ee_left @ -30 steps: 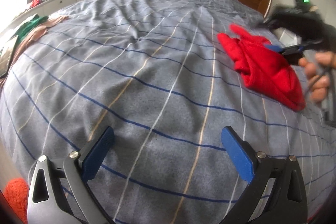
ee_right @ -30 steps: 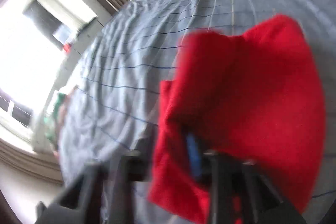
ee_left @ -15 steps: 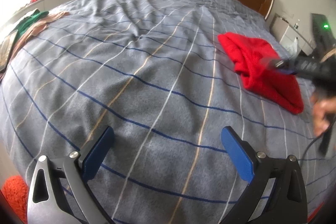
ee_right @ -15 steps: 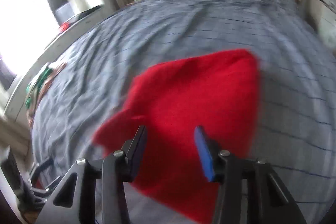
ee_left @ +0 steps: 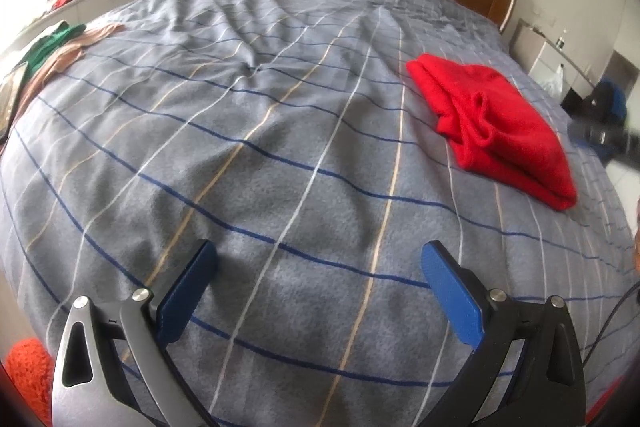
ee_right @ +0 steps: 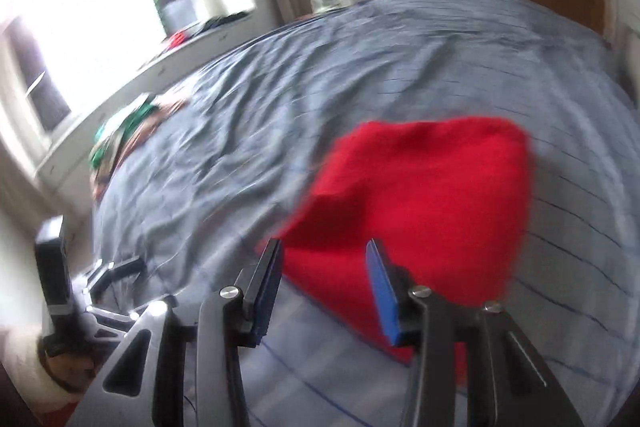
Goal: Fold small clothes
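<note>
My right gripper [ee_right: 324,269] hung released, its jaws just narrowing on nothing, above the folded red garment [ee_right: 424,203]. My left gripper [ee_left: 318,281] gaped over bare bed [ee_left: 248,131]. A careless swing might snag and undo that fold.

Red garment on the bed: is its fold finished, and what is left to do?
Done: the red garment lies folded in a compact bundle on the grey striped bedspread. In hand: nothing; the right gripper is open, its jaws have just been closing on nothing, and the left gripper hangs open over bare bedspread. Left: the green and beige clothes at the far edge look unfolded.
</note>
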Tool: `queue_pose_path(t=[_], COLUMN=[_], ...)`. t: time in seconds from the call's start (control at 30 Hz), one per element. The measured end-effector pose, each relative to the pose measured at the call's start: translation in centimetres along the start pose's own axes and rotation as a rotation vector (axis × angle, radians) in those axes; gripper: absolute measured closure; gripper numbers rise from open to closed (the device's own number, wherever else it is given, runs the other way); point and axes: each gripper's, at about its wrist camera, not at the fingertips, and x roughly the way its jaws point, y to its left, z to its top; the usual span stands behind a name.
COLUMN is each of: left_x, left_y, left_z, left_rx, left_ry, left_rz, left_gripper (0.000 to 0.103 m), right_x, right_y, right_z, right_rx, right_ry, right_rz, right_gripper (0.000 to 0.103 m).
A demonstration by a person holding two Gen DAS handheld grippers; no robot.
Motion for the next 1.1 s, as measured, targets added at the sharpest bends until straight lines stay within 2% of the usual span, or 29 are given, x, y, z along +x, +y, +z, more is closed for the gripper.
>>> queue_pose_path(t=[0.07,0.13,0.2,0.33,0.37,0.43,0.5,0.6,0.73,0.9,1.0,1.1], left_x=[0.0,-0.1,-0.3,-0.3,-0.2,0.0,0.0,0.1,0.3,0.4,0.6,0.2], left_y=[-0.1,0.0,0.1,-0.2,-0.3,-0.6,-0.9,-1.3,-1.6,-1.9,-2.0,-2.3], left_z=[-0.1,-0.2,-0.5,-0.7,-0.7,-0.8,-0.9,-1.1,-1.3,-1.5,-1.6,-0.9], left_rx=[0.006,0.008,0.005,0.016,0.018,0.028,0.044,0.067,0.090,0.111,0.121,0.121], left_ry=[-0.001,-0.004,-0.005,-0.005,-0.005,-0.004,-0.005,-0.005,-0.008,-0.014,-0.016,0.029], left_rz=[0.005,0.010,0.016,0.031,0.035,0.049,0.060,0.074,0.097,0.120,0.131,0.124], left_gripper=[0.001,0.001,0.001,0.001,0.001,0.001,0.001,0.001,0.001,0.001,0.001,0.001], right_x=[1.3,3.5,3.0,0.4,-0.3,-1.5,-2.9,-4.8,-6.2,-6.3,-6.3,-6.3], right_y=[-1.9,-3.6,-2.9,-1.1,-0.6,0.1,0.3,-1.0,-2.9,-3.5,-3.5,-3.6], right_z=[-1.1,-4.1,-5.5,-7.2,-7.9,-9.5,-11.5,-13.5,-15.4,-16.5,-17.1,-17.4], right_rx=[0.066,0.149,0.131,0.168,0.155,0.112,0.074,0.094,0.167,0.199,0.207,0.206], right_ry=[0.061,0.175,0.128,0.063,0.047,0.024,-0.001,-0.030,-0.064,-0.087,-0.102,-0.105], right_rz=[-0.025,-0.026,-0.040,0.004,-0.008,-0.064,-0.136,-0.181,-0.198,-0.206,-0.200,-0.197], right_gripper=[0.060,0.060,0.060,0.058,0.056,0.046,0.041,0.038,0.034,0.034,0.029,0.028])
